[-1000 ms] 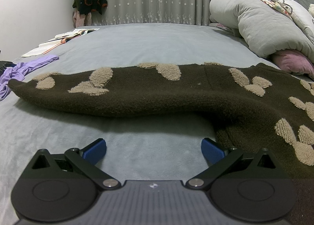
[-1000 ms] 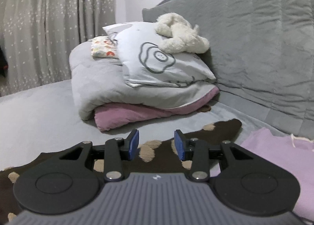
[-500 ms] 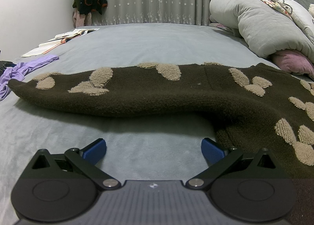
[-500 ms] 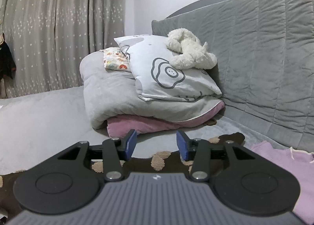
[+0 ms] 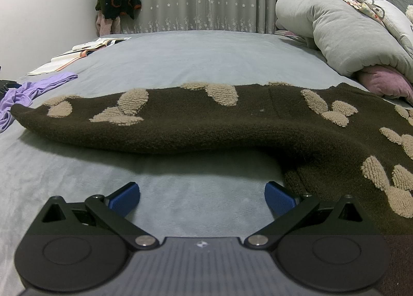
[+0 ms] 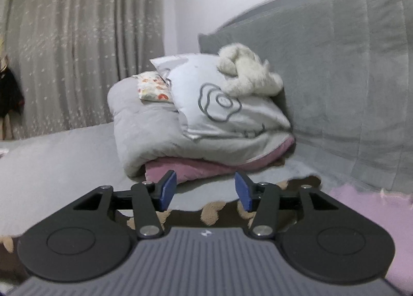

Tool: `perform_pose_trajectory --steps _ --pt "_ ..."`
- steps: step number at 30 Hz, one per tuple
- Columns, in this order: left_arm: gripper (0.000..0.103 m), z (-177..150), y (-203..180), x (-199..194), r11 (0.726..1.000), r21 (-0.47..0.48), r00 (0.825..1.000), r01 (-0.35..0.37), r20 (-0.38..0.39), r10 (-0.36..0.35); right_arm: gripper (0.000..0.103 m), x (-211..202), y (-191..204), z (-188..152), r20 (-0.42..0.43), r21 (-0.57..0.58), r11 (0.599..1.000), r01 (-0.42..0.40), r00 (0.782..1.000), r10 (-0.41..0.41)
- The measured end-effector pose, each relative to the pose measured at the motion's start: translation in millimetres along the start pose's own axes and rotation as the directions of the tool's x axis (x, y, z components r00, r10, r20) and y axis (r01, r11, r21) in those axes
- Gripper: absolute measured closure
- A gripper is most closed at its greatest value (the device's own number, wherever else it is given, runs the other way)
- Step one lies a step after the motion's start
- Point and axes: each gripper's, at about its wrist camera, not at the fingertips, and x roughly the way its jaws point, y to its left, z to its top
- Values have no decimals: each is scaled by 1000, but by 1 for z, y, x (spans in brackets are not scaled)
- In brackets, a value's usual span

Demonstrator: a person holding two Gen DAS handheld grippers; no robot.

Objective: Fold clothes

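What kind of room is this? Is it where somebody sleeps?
Most likely a bedroom. There is a bed with a grey sheet and a padded headboard, a pile of folded bedding with a pillow on top, and a brown sweater laid out for folding.

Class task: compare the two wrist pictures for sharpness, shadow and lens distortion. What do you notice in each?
Left wrist view: sharp; the dark brown knitted sweater with beige fluffy patches casts a soft shadow on the grey bedsheet; the fisheye bulges the bed. Right wrist view: motion-blurred throughout, smearing the white plush toy and grey padded headboard; dark corners.
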Motion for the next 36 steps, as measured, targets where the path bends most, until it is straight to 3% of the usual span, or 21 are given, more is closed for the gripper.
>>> perform_pose_trajectory --steps 5,12,21,24,31,33,36 --pt "0 0 0 0 1000 0 1000 0 0 0 25 8 -16 -11 -34 0 1000 -31 999 31" --pt "0 0 0 0 1000 0 1000 1 0 -1 25 21 -39 -26 -82 4 997 -73 994 73" --pt "0 0 -1 1 1000 -1 1000 1 0 -1 25 111 -117 -21 -214 181 983 25 977 15" --pt "0 2 -2 4 1000 3 1000 -2 -9 2 25 141 -143 -20 -259 236 970 63 966 1" --pt "0 20 34 -14 991 -73 994 110 13 -110 25 211 -204 -16 -365 352 923 158 931 -20" --pt "0 28 51 -27 982 -100 986 160 74 -153 25 231 -221 -15 -395 382 905 186 919 -23" --pt "0 38 72 -35 989 -89 987 121 118 -110 25 270 -233 -27 -470 368 897 245 881 -47"
